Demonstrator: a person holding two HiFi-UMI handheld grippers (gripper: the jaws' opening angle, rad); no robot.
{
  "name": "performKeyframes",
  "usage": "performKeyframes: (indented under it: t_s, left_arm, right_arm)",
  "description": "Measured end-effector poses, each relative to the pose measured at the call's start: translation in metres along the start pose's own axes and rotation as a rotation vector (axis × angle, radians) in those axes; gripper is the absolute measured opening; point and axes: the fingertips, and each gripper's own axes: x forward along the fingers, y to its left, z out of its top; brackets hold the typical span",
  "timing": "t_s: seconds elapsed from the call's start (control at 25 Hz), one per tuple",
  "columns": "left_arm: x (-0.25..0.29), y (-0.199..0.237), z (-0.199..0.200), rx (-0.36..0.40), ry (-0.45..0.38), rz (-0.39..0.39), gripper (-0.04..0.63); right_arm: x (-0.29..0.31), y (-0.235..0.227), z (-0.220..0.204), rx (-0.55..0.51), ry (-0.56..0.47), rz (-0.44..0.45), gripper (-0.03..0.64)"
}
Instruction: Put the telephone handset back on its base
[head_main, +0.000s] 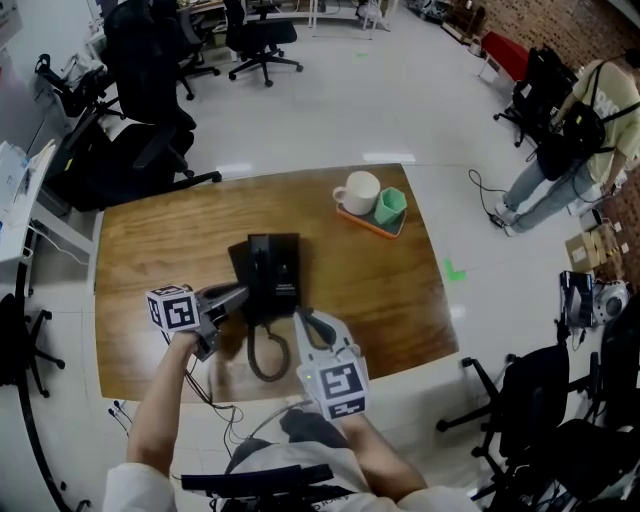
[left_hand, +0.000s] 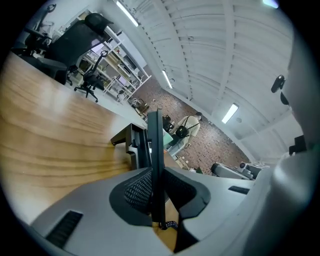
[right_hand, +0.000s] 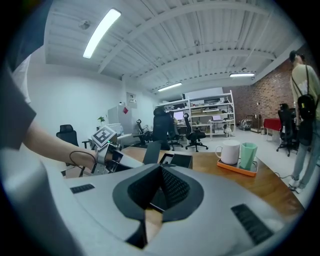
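One wooden table (head_main: 380, 290) takes up most of my head view, with black office chairs (head_main: 150, 90) on the pale floor behind it and a person (head_main: 585, 140) standing well off to the right. Near the table's middle sits the black telephone base (head_main: 278, 268), flat on the wood. The handset (head_main: 238, 265) is off the base, just beside its left edge and standing on edge; in my left gripper view it shows as a thin dark slab (left_hand: 156, 160) running upright between the jaws. My left gripper (head_main: 235, 297) is clamped on it from the near left side. My right gripper (head_main: 305, 322) sits close to the base's near right corner, and in its own view (right_hand: 161, 172) the jaws are closed together with nothing between them. At the far right corner an orange tray (head_main: 352, 214) carries a white mug (head_main: 358, 192) and a green cup (head_main: 391, 205) side by side. The cord (head_main: 262, 365) loops on the wood between the two grippers.
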Motion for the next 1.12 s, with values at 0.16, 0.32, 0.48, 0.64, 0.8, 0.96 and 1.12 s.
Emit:
performKeyframes:
  t_s: [0.16, 0.32, 0.48, 0.64, 0.8, 0.96, 1.12]
  left_arm:
    - [0.007, 0.007, 0.001, -0.029, 0.034, -0.037, 0.063]
    - [0.013, 0.011, 0.005, -0.03, 0.092, -0.05, 0.063]
    - [0.023, 0.006, 0.009, 0.005, 0.153, -0.073, 0.063]
    - [0.031, 0.015, 0.003, -0.041, 0.21, -0.112, 0.063]
    - [0.04, 0.014, 0.007, -0.057, 0.255, -0.144, 0.063]
    - [0.043, 0.022, 0.007, -0.076, 0.286, -0.151, 0.064]
    - [0.044, 0.025, 0.007, -0.098, 0.284, -0.171, 0.066]
  right_arm:
    - [0.004, -0.004, -0.002, 0.007, 0.008, -0.002, 0.003]
    - [0.005, -0.004, -0.004, 0.012, 0.015, -0.001, 0.004]
    - [0.006, -0.006, -0.007, 0.017, 0.022, -0.001, 0.004]
    - [0.008, -0.005, -0.008, 0.02, 0.024, 0.001, 0.004]
    - [0.009, -0.008, -0.007, 0.015, 0.031, 0.001, 0.003]
    - [0.009, -0.01, -0.005, 0.014, 0.029, 0.002, 0.004]
    - [0.011, -0.011, -0.004, 0.014, 0.029, 0.005, 0.005]
